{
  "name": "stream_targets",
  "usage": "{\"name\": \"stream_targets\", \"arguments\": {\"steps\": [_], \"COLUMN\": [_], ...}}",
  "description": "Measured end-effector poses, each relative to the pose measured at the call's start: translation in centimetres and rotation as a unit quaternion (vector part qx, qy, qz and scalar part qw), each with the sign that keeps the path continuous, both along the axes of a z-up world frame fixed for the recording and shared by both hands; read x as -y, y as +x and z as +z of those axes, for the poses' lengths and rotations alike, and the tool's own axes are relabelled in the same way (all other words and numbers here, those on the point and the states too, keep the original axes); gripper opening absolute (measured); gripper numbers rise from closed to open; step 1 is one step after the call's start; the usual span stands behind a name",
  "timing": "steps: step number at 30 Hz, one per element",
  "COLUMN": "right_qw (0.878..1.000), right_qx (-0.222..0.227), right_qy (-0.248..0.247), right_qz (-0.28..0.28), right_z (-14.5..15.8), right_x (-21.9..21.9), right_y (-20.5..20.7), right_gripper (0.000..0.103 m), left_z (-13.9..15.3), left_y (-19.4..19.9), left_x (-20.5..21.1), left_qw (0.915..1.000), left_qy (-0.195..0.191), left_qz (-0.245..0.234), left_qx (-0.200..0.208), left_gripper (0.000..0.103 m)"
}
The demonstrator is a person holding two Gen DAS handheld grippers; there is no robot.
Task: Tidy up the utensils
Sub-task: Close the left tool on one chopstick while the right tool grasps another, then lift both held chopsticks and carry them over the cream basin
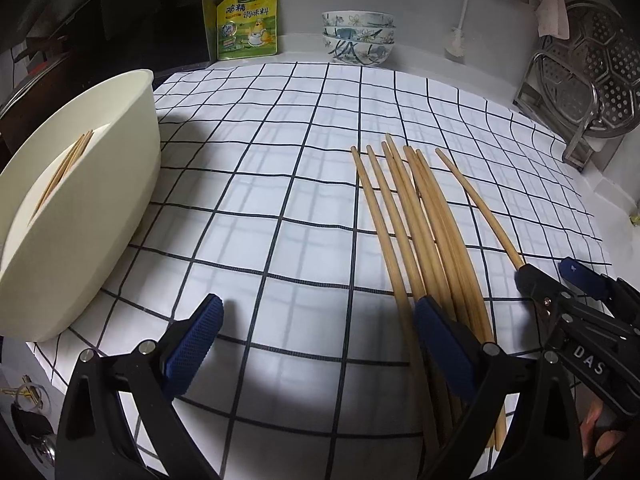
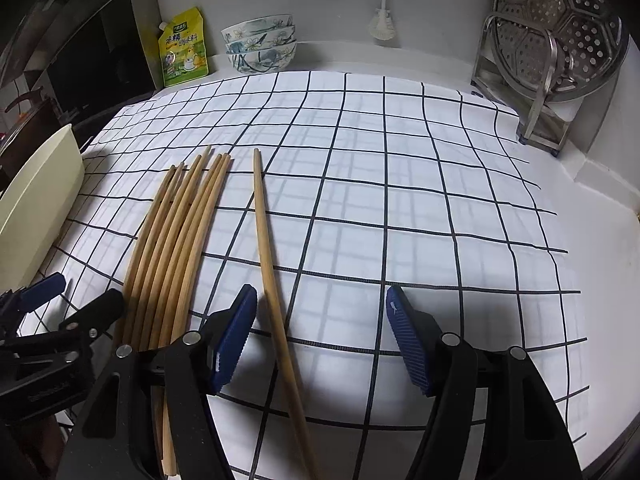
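Several wooden chopsticks [image 1: 420, 220] lie side by side on the checked cloth [image 1: 280, 200]; they also show in the right wrist view [image 2: 172, 248]. One single chopstick [image 2: 268, 264] lies apart to their right, passing between my right gripper's jaws just inside its left pad. My right gripper [image 2: 320, 340] is open, low over the cloth. My left gripper [image 1: 320, 344] is open and empty, its right finger [image 1: 444, 348] over the bundle's near ends. A cream tub [image 1: 80, 208] at the left holds a couple of chopsticks [image 1: 64, 170].
Stacked patterned bowls [image 1: 358, 38] and a yellow seasoning pouch [image 1: 248, 20] stand at the back wall. A metal rack with a perforated steamer plate [image 1: 584, 80] stands at the back right. A white brush [image 1: 460, 36] hangs on the wall. Keys [image 1: 24, 400] lie off the cloth's front left.
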State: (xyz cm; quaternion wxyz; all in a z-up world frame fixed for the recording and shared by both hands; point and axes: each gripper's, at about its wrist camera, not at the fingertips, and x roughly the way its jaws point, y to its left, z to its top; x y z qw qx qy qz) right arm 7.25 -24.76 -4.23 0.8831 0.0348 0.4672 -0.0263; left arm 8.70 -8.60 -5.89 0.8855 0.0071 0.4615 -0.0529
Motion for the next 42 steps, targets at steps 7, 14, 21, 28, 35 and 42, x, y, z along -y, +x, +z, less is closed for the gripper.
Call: {"name": "stream_targets", "arguments": {"steps": [7, 14, 21, 28, 35, 42], "right_qw": [1.0, 1.0, 0.999, 0.999, 0.998, 0.992], "right_qx": [-0.002, 0.003, 0.009, 0.011, 0.036, 0.087], "right_qy": [-0.003, -0.02, -0.023, 0.0, 0.043, 0.081], "right_qz": [0.005, 0.018, 0.036, 0.042, 0.025, 0.028], "right_z": [-0.1, 0.0, -0.2, -0.1, 1.7, 5.6], "right_x": [-0.3, -1.2, -1.9, -1.8, -1.1, -3.7], "right_y": [0.1, 0.4, 0.7, 0.5, -0.5, -1.5], "right_gripper": [0.064, 0.064, 0.027, 0.006, 0.006, 0.007], "left_z": [-0.4, -0.4, 0.1, 0.5, 2.5, 7.0], "left_y": [0.0, 1.0, 1.3, 0.5, -0.3, -1.4], "left_x": [0.1, -0.5, -0.1, 0.7, -0.9, -4.0], "left_qw": [0.9997, 0.9992, 0.9994, 0.9997, 0.9997, 0.9974], "left_qy": [0.024, 0.029, 0.024, 0.008, -0.009, -0.018], "left_qz": [0.008, 0.028, 0.017, -0.02, -0.02, -0.024], "left_qx": [0.006, 0.008, 0.019, 0.01, 0.014, 0.065], "left_gripper": [0.097, 0.098, 0.066, 0.008, 0.008, 0.008]}}
